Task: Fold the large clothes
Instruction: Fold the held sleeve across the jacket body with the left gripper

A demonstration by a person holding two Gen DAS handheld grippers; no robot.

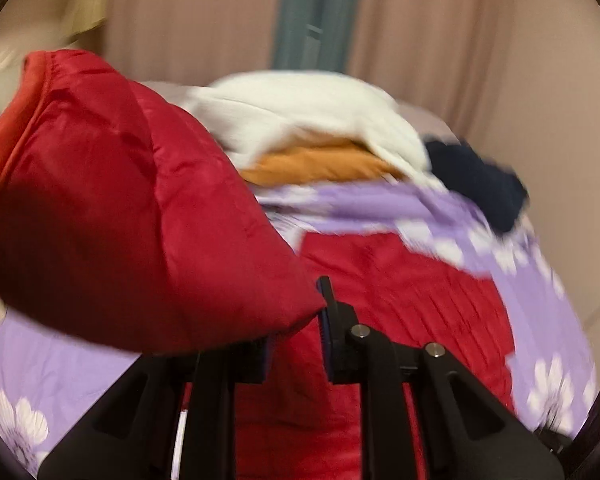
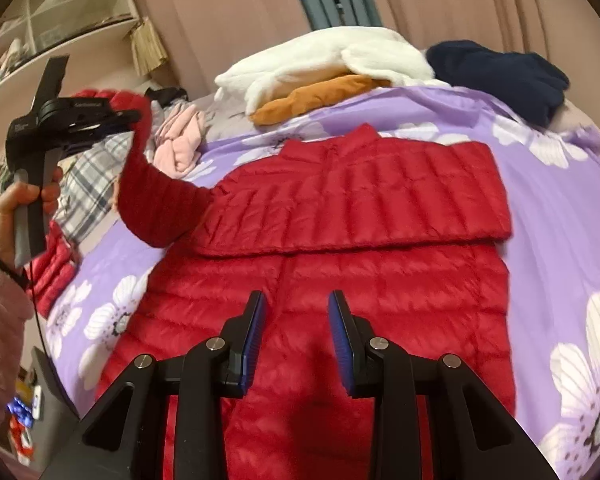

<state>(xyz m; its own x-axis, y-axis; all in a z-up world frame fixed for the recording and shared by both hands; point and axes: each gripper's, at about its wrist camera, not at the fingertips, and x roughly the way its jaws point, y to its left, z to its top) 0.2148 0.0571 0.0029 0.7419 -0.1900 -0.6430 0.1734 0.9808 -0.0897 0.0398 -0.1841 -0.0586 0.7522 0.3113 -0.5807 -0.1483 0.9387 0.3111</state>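
Observation:
A red quilted down jacket (image 2: 340, 280) lies flat on the purple flowered bedsheet (image 2: 560, 208), collar toward the far side. One sleeve (image 2: 380, 208) is folded across its chest. The other sleeve (image 2: 156, 200) is lifted off the bed at the left, and my left gripper (image 2: 130, 117), held in a person's hand, is shut on its end. In the left wrist view that sleeve (image 1: 120, 220) fills the left side and covers one finger of the left gripper (image 1: 300, 320). My right gripper (image 2: 298, 320) hovers open over the jacket's lower body, with nothing between its blue pads.
At the far edge of the bed lie a white garment (image 2: 332, 60), an orange one (image 2: 320, 98) and a navy one (image 2: 500, 76). Pink clothes (image 2: 180, 140), a plaid piece (image 2: 88, 184) and another red quilted piece (image 2: 54, 264) lie at the left. A shelf unit (image 2: 72, 8) and curtains stand behind.

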